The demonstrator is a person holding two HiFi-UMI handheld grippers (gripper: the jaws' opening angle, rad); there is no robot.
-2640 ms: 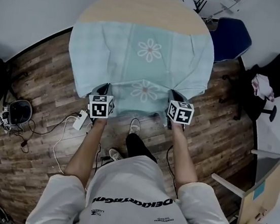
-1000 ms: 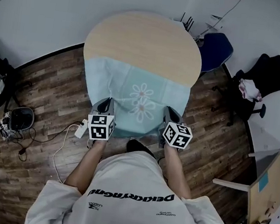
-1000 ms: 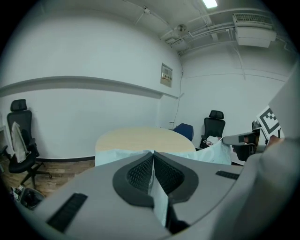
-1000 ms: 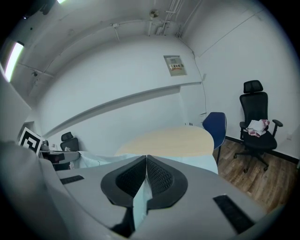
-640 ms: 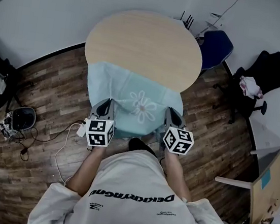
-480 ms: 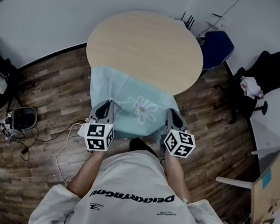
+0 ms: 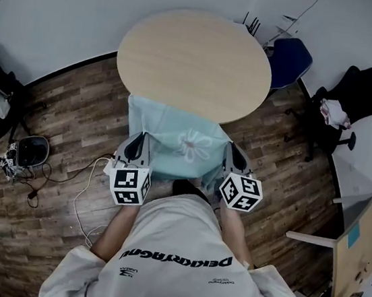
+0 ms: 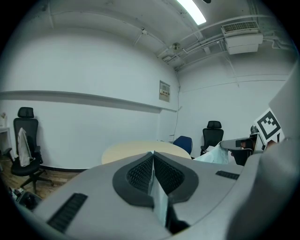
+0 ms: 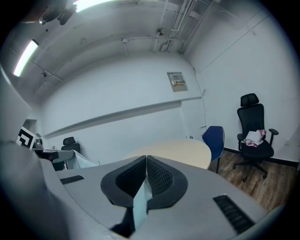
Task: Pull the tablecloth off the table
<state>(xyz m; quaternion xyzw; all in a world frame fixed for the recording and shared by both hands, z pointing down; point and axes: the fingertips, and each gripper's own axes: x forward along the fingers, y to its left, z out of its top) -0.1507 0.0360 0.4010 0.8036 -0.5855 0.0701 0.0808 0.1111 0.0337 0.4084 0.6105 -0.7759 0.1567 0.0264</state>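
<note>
A pale blue tablecloth [image 7: 173,139] with a white flower print hangs off the near edge of the round wooden table [image 7: 194,60], stretched between my two grippers. My left gripper [image 7: 137,143] is shut on the cloth's near left corner. My right gripper [image 7: 232,155] is shut on its near right corner. In the left gripper view a thin fold of the tablecloth [image 8: 158,201] is pinched between the shut jaws of the left gripper [image 8: 153,157]. The right gripper view shows the tablecloth [image 9: 139,204] clamped the same way in the right gripper [image 9: 146,161]. Almost all of the tabletop is bare.
A blue chair [image 7: 289,59] stands at the table's right, a black office chair [image 7: 347,108] with clothes on it further right. A power strip and cables [image 7: 93,180] lie on the wood floor at my left, next to a small round device [image 7: 29,152]. A wooden desk [image 7: 356,248] is at the right edge.
Both grippers have drawn back toward me with the cloth. The cloth has slid off most of the table and now only hangs over the near edge.
</note>
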